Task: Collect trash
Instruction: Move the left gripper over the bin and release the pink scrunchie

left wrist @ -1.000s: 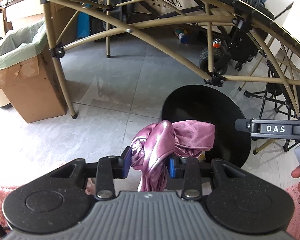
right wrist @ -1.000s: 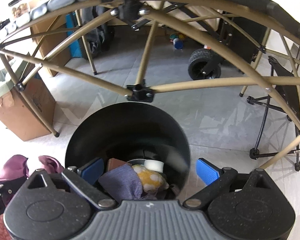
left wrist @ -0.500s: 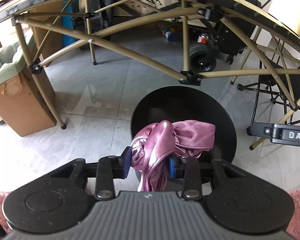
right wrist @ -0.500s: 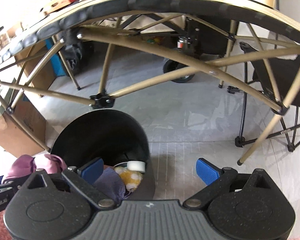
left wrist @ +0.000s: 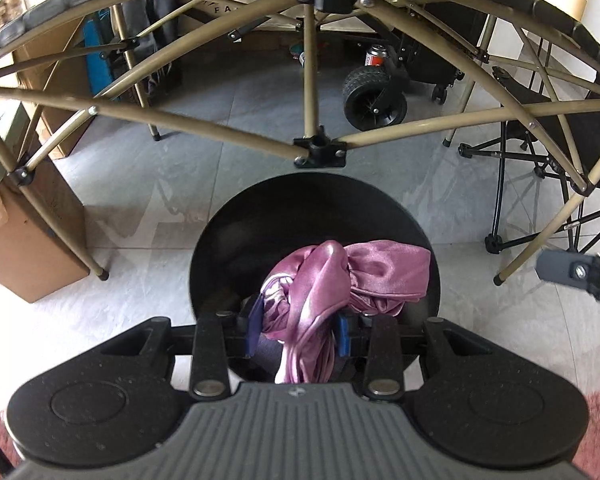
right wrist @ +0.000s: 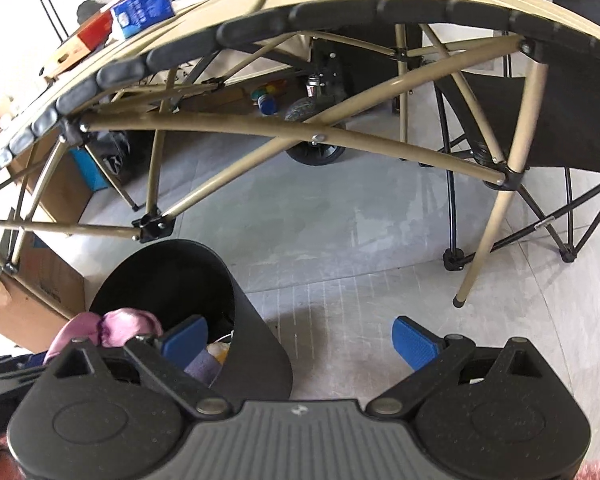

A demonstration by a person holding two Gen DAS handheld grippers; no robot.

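A: Left wrist view: left gripper (left wrist: 298, 330) clamped on pink satin cloth (left wrist: 340, 276), held above the mouth of the black bin (left wrist: 220, 236).

B: Right gripper (right wrist: 300, 342): jaws spread wide, nothing between them, beside the bin's wall on the grey floor (right wrist: 340, 232).

Bright daylight, blown-out corners, strong fisheye bending, slight blur

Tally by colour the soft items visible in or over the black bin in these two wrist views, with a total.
Pink satin cloth, clamped in the left hand-held gripper over the black bin: 1
Purple cloth inside the bin: 1
Yellow-and-white item inside the bin: 1
Total: 3
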